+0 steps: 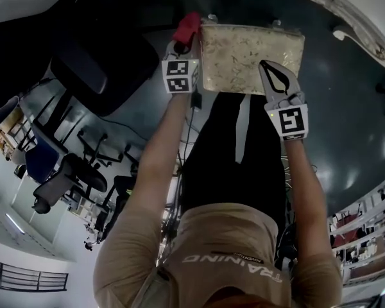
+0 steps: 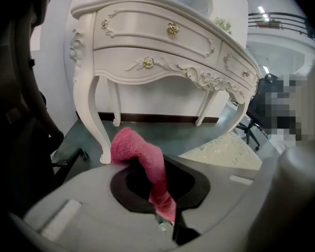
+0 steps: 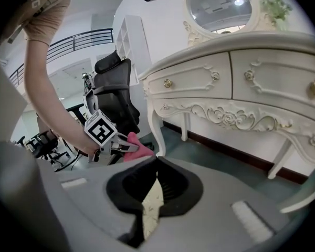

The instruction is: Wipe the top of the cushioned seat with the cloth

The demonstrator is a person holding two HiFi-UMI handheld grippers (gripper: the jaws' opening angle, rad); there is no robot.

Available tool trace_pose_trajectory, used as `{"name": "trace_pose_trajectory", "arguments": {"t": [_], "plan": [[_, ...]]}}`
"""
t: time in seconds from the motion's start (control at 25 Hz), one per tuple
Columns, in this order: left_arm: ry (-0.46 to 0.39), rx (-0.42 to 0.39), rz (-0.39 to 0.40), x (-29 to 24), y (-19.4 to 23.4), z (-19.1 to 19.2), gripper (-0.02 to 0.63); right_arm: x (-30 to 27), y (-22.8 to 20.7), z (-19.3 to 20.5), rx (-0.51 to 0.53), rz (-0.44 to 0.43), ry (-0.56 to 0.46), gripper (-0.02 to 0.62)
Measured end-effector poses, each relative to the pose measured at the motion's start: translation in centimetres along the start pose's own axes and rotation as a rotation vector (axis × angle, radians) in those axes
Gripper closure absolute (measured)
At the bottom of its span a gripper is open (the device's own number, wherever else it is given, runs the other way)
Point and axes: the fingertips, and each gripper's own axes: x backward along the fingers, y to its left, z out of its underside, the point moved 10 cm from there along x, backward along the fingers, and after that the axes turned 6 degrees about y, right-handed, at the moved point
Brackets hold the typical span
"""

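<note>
The cushioned seat (image 1: 251, 58) has a beige patterned top and stands in front of me at the top of the head view. My left gripper (image 1: 183, 42) is shut on a pink-red cloth (image 1: 187, 25), held just off the seat's left edge. In the left gripper view the cloth (image 2: 144, 161) drapes forward out of that gripper (image 2: 160, 164), with the seat (image 2: 226, 151) to its right. My right gripper (image 1: 269, 72) hovers over the seat's near right part, tips together, holding nothing. The right gripper view shows its shut tips (image 3: 156, 160), the seat top (image 3: 153, 201) below, and the left gripper (image 3: 127, 140) with cloth (image 3: 139, 150).
A white ornate dressing table (image 2: 163, 41) stands just beyond the seat, also seen in the right gripper view (image 3: 241, 88), with a round mirror (image 3: 218, 4) on it. A black office chair (image 1: 102, 69) stands to the left. Dark glossy floor (image 1: 346, 120) surrounds the seat.
</note>
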Motion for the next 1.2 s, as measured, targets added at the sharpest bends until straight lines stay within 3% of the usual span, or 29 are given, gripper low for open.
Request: {"name": "trace_pose_trajectory", "arguments": {"t": [0.72,1.2], "plan": [[0.062,-0.065,0.095,-3.6,-11.2,-2.0,0.574,6.1,-5.2,4.8,-0.049,0.031,-0.003,0.591],[0.055,-0.153,0.195,-6.4,-22.9,-4.3,0.574,11.5,-10.1,8.6,-0.083,0.066,-0.021,0.591]]}}
